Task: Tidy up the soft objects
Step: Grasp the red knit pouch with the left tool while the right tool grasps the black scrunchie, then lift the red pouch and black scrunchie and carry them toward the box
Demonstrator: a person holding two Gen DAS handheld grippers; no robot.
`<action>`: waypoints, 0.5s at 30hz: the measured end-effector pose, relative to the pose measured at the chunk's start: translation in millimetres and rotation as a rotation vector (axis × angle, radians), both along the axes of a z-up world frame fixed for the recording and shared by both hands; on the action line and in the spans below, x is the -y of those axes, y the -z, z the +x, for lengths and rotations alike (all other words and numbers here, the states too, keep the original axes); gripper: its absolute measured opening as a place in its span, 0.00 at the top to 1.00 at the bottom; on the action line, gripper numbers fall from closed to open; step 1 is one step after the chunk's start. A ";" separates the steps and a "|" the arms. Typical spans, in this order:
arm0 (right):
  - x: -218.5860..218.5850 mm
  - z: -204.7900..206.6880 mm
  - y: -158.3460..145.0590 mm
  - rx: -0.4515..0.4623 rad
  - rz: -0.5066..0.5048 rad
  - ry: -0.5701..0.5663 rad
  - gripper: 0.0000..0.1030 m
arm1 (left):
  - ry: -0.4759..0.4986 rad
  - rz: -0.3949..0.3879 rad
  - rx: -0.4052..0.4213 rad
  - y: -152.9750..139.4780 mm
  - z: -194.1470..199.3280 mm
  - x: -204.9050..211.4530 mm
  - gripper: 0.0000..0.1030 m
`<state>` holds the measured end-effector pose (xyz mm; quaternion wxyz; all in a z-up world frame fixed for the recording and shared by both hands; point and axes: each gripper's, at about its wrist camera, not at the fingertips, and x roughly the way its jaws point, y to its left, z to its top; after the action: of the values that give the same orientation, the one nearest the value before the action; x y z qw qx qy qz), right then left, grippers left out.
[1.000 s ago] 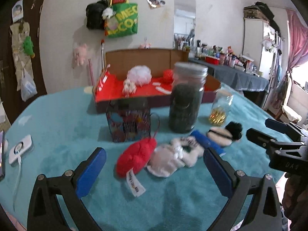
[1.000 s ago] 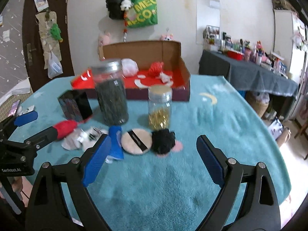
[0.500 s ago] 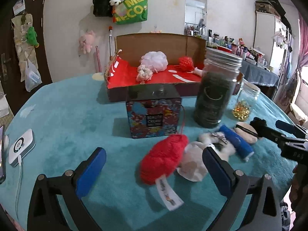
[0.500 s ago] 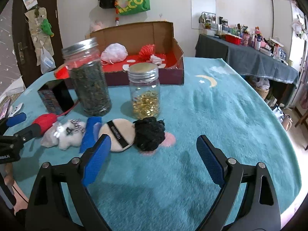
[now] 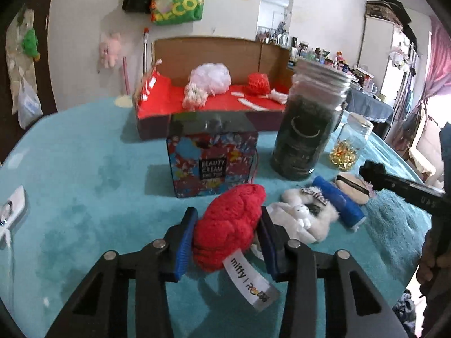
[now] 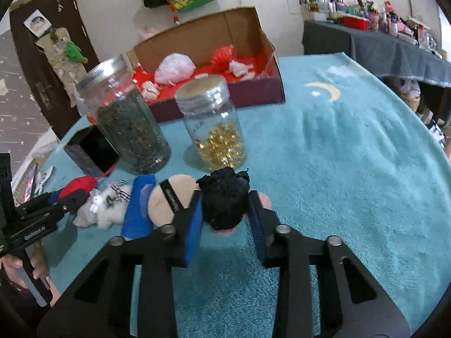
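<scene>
Teal plush cloth [image 6: 352, 155] covers a round table. Left gripper [image 5: 227, 233] is closing on a red knitted toy [image 5: 229, 225]; right gripper [image 6: 225, 211] is closing on a black scrunchie [image 6: 225, 197]. Squeeze gently, then lift straight up. Cardboard box [image 6: 239, 28] waits at twelve o'clock behind two jars; open cloth lies at three o'clock.
</scene>
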<state>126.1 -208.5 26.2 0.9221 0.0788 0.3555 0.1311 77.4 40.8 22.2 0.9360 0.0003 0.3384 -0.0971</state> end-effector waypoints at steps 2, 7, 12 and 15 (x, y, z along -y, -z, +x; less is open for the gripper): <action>-3.5 -7.3 -8.2 0.044 -0.011 -0.003 0.74 | 0.016 0.000 0.019 -5.2 -4.7 3.3 0.57; -19.5 -16.7 -18.6 0.078 -0.009 -0.063 0.74 | 0.044 -0.001 0.020 -7.1 -4.6 10.3 0.57; -27.9 -15.7 -13.4 0.056 0.007 -0.093 0.74 | 0.043 -0.003 0.001 -4.6 0.8 11.1 0.57; -27.7 -14.3 -11.6 0.051 0.008 -0.091 0.74 | 0.034 -0.002 -0.002 -4.5 1.3 8.1 0.57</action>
<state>111.9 -180.8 37.8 0.9236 0.0626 0.3344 0.1765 78.7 32.7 26.8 0.9339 0.0049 0.3390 -0.1136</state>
